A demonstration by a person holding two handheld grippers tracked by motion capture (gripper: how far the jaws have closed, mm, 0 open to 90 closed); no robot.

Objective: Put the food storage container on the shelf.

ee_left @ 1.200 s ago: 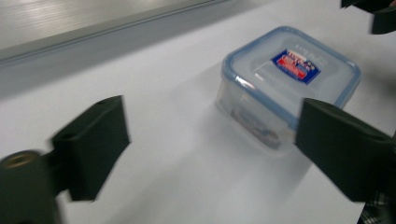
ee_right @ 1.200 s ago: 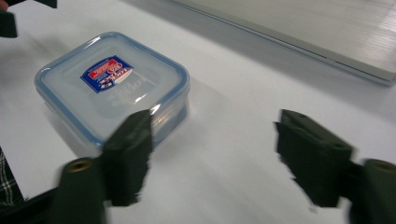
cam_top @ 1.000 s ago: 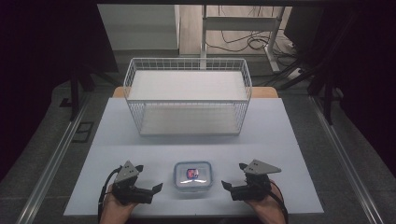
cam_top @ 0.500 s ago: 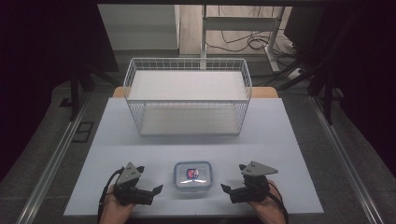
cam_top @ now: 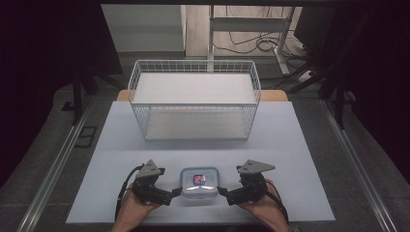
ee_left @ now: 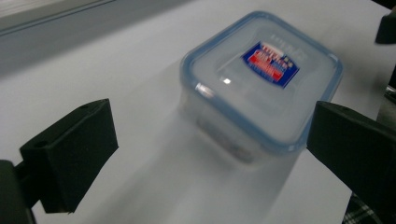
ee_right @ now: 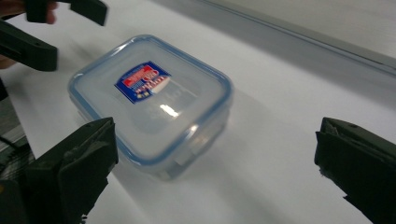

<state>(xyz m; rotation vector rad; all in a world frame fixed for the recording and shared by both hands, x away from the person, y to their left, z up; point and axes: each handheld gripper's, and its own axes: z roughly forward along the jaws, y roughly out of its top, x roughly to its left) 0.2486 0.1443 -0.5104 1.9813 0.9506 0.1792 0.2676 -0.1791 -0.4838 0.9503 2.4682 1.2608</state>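
Note:
A small clear plastic container (cam_top: 198, 182) with a blue-rimmed lid and a red and blue label stands shut near the front edge of the white table (cam_top: 300, 145). My left gripper (cam_top: 176, 192) is just left of it, jaws open, tips close to its side. My right gripper (cam_top: 221, 192) is just right of it, and its jaws have just been opening; no pad presses on anything. In the left gripper view the container (ee_left: 261, 79) lies ahead of the wide-open left gripper (ee_left: 210, 154). In the right gripper view the container (ee_right: 149, 102) sits close to the left jaw of the right gripper (ee_right: 215, 168).
A white wire basket (cam_top: 193, 99) stands at the back middle of the table. Metal rails run along both table sides. The other hand's gripper (ee_right: 37, 28) shows beyond the container in the right gripper view.
Both hands have slid inward toward the container, the left one rightward and the right one leftward. The container has stayed in place.

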